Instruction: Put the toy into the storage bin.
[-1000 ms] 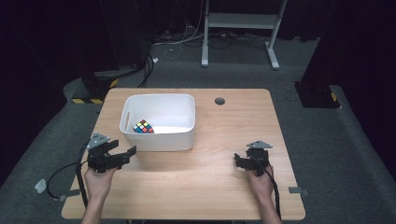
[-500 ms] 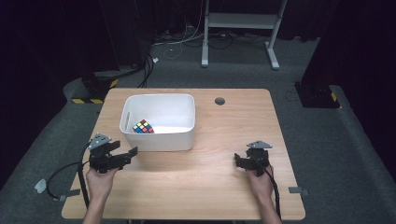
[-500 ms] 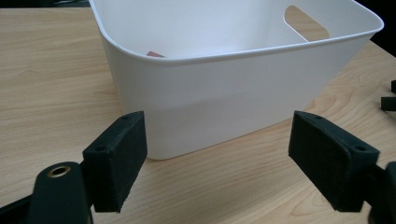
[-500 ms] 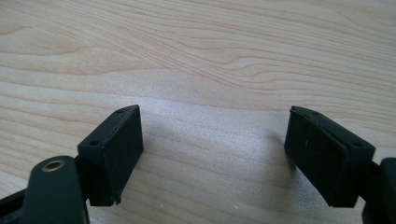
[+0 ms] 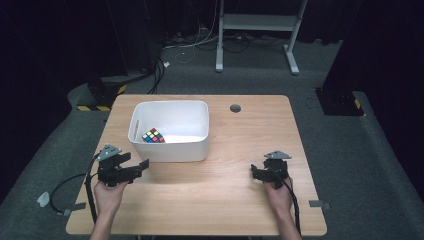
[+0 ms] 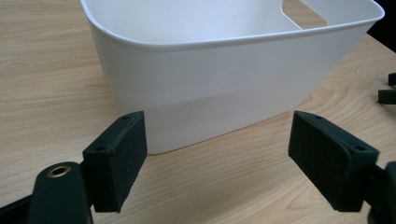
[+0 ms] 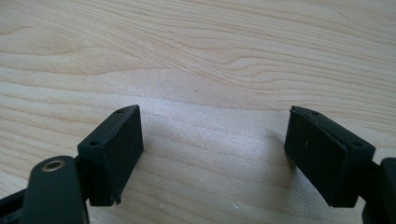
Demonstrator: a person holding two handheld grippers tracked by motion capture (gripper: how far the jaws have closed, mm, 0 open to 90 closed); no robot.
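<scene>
Sitting at the near-left corner inside the white plastic tub (image 5: 170,131), a colourful puzzle cube (image 5: 153,136), seemingly a Rubik's cube though small in the high view, rests on the tub's floor. The left tool (image 5: 142,167) lies on the wooden worktop (image 5: 215,195) just beside the tub's near wall, its jaws spread with nothing between them and aimed at that wall. Well apart on the right, the right tool (image 5: 256,173) rests on bare wood, its jaws likewise spread and pinching nothing.
</scene>
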